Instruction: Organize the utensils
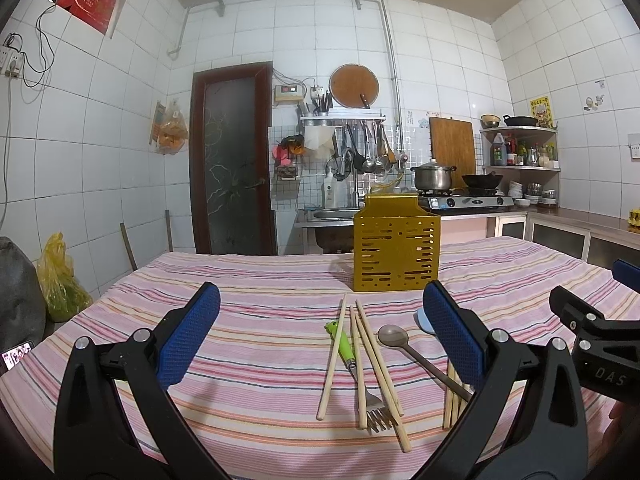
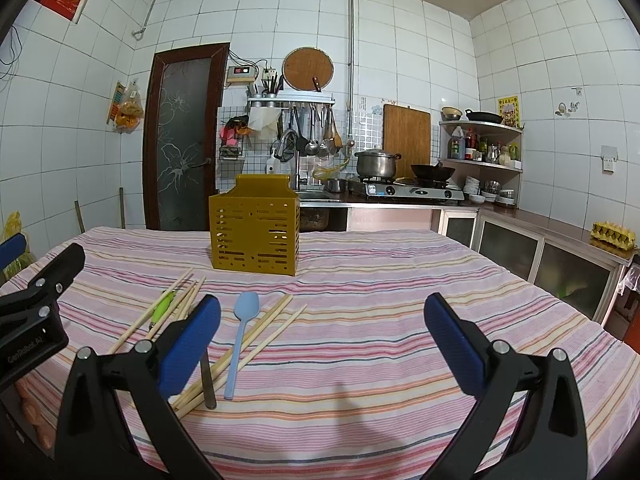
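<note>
On striped cloth of worktop: utensils loose in heap — wooden chopsticks, green-handled fork, metal spoon, pale blue spoon among more chopsticks. Yellow slotted caddy upright just beyond heap, apart from it. Left gripper jaws wide, holding nothing, above heap. Right gripper jaws wide, holding nothing, heap at its left finger.
</note>
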Demonstrator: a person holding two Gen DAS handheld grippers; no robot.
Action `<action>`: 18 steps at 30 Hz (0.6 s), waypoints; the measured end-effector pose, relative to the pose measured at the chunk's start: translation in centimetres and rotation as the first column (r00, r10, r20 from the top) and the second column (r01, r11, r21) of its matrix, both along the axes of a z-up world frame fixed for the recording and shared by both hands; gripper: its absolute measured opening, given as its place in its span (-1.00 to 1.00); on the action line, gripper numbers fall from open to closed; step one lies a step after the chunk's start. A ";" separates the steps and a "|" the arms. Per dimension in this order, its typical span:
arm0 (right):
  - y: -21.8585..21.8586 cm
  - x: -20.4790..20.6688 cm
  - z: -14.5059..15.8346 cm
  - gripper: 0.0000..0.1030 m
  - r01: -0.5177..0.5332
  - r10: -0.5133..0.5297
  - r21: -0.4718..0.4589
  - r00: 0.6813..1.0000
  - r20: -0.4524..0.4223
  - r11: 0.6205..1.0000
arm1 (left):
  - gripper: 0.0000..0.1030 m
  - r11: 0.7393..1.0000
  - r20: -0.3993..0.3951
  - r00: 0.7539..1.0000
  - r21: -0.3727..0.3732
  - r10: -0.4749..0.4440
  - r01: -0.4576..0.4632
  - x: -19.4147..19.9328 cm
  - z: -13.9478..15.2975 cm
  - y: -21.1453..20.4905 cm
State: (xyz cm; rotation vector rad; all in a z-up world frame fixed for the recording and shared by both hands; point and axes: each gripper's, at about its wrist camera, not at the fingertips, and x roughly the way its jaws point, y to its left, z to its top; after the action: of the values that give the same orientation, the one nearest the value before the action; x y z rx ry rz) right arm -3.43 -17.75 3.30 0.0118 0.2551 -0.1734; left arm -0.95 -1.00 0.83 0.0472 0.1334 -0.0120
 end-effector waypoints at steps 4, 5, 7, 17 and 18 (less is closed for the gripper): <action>-0.1 -0.1 0.0 0.93 0.000 0.000 0.001 1.000 -0.001 1.000 | 0.91 1.000 0.001 1.000 0.000 -0.001 0.001 0.1 -0.1 0.2; 0.0 -0.1 0.0 0.93 0.000 0.000 0.001 1.000 -0.001 1.000 | 0.91 1.000 0.000 1.000 -0.001 0.000 0.000 0.1 -0.1 0.2; 0.0 -0.1 0.0 0.93 0.001 -0.001 0.000 1.000 -0.001 1.000 | 0.91 1.000 0.000 1.000 -0.001 -0.001 0.001 0.1 -0.1 0.2; -0.1 -0.1 0.0 0.93 0.000 0.000 0.001 1.000 -0.003 1.000 | 0.91 1.000 0.003 1.000 0.000 -0.002 0.002 0.0 0.2 0.0; -0.3 0.0 0.0 0.93 0.001 -0.001 0.003 1.000 -0.003 1.000 | 0.91 1.000 0.004 1.000 -0.001 -0.003 0.003 0.0 0.3 -0.1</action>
State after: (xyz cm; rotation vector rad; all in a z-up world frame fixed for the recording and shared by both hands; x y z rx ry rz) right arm -3.45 -18.01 3.28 0.0144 0.2585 -0.1741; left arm -0.98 -1.06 1.11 0.0469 0.1296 -0.0145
